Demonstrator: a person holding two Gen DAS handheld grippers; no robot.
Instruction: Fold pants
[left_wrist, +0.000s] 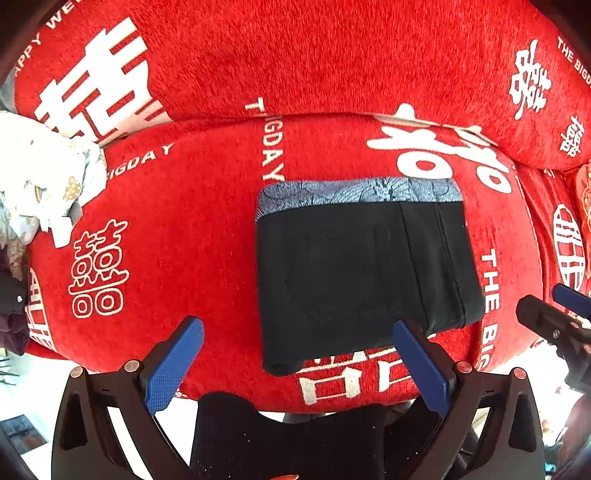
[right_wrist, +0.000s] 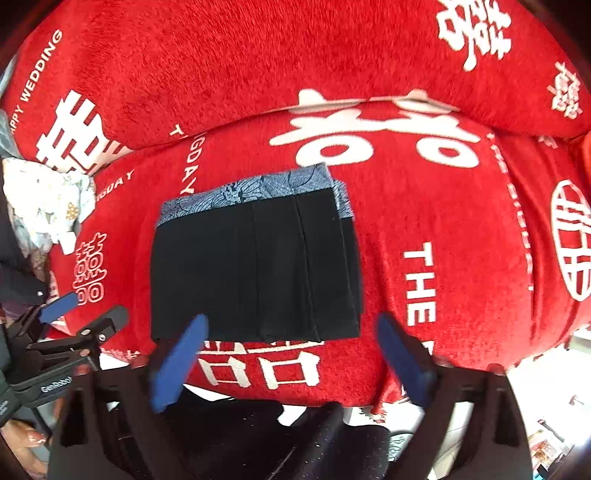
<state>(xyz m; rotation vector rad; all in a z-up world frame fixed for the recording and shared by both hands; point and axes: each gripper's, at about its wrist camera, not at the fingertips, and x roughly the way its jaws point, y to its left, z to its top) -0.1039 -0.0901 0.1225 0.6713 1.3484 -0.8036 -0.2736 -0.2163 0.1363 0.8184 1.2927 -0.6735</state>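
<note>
The pants (left_wrist: 362, 266) are black with a blue patterned waistband and lie folded in a flat rectangle on a red sofa seat (left_wrist: 192, 236). In the right wrist view the same folded pants (right_wrist: 255, 266) sit a little left of centre. My left gripper (left_wrist: 297, 332) hangs above the seat's front edge, open, with nothing between its blue pads; its right pad overlaps the pants' lower edge in the picture. My right gripper (right_wrist: 291, 332) is also open and empty above the pants' near edge. Each gripper shows at the other view's side edge.
A white patterned cloth (left_wrist: 44, 177) lies bunched at the seat's left end. The red backrest cushion (left_wrist: 295, 55) with white lettering rises behind the pants. Light floor (right_wrist: 546, 387) shows below the seat's front edge. Part of a hand (right_wrist: 26, 439) is at lower left.
</note>
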